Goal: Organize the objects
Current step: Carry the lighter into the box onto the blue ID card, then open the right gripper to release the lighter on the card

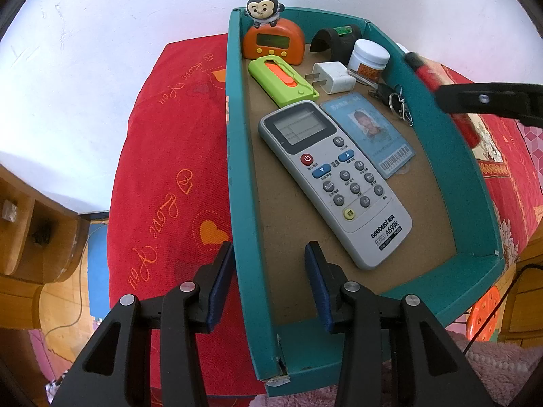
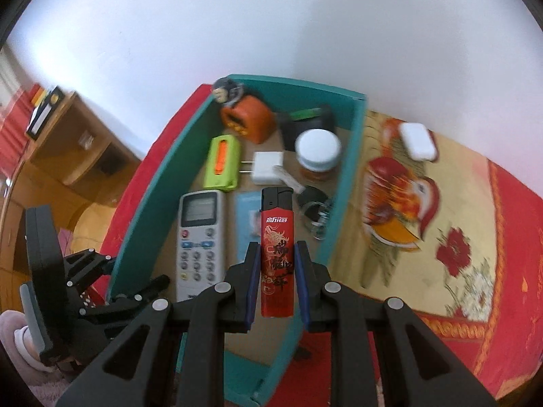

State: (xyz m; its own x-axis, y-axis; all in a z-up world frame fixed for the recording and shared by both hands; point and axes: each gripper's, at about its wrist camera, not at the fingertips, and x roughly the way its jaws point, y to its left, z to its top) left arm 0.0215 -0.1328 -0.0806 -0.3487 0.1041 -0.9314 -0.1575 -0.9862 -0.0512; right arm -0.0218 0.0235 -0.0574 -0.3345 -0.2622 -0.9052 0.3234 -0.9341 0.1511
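Red bedspread (image 2: pixel 509 237), teal cardboard box (image 1: pixel 237 169) on it. Left gripper (image 1: pixel 268 268) clamps the box's near-left wall; right gripper (image 2: pixel 275 264) pinches a red lighter (image 2: pixel 276 254). I'd lower it into the bare near end beside the grey remote (image 2: pixel 200 237), then let go.

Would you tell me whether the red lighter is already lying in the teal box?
Not yet. The red lighter is clamped between the right gripper's pads, held above the teal box.

Box (image 1: pixel 237 156) near end bare; remote (image 1: pixel 334 176) mid-floor
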